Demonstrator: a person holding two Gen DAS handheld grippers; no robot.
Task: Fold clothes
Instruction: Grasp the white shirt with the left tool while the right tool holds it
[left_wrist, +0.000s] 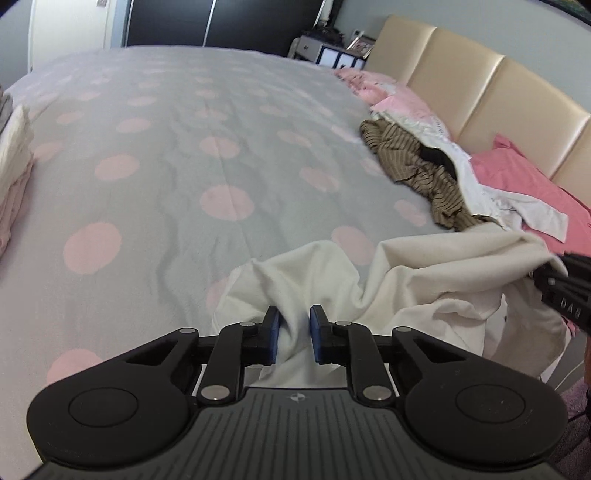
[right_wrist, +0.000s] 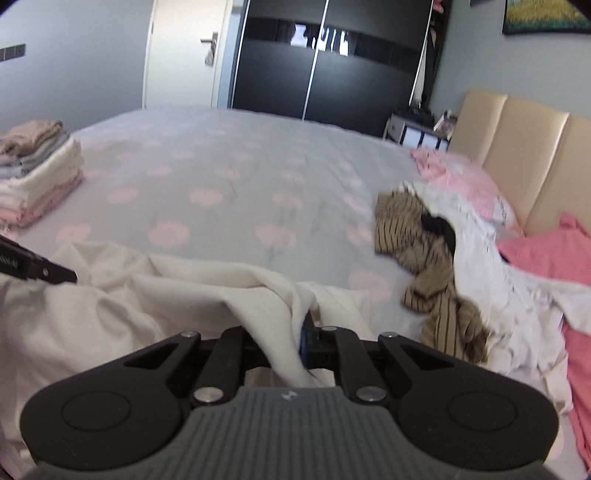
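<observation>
A cream garment (left_wrist: 424, 280) lies crumpled at the near edge of the bed, stretched between my two grippers. My left gripper (left_wrist: 294, 334) is shut on a bunched fold of it, with cloth squeezed between the blue pads (left_wrist: 272, 334). In the right wrist view, the cream garment (right_wrist: 184, 291) drapes over my right gripper (right_wrist: 295, 332), which is shut on it; one pad is hidden under cloth. The left gripper (right_wrist: 70, 277) shows at the left edge, and the right gripper (left_wrist: 537, 275) at the right edge of the left wrist view.
The bed has a grey cover with pink dots (left_wrist: 184, 147). A stack of folded clothes (right_wrist: 37, 173) sits at its far left. A brown striped garment (left_wrist: 417, 166), white cloth (right_wrist: 498, 288) and pink clothes (left_wrist: 517, 173) are heaped by the beige headboard (left_wrist: 480, 85).
</observation>
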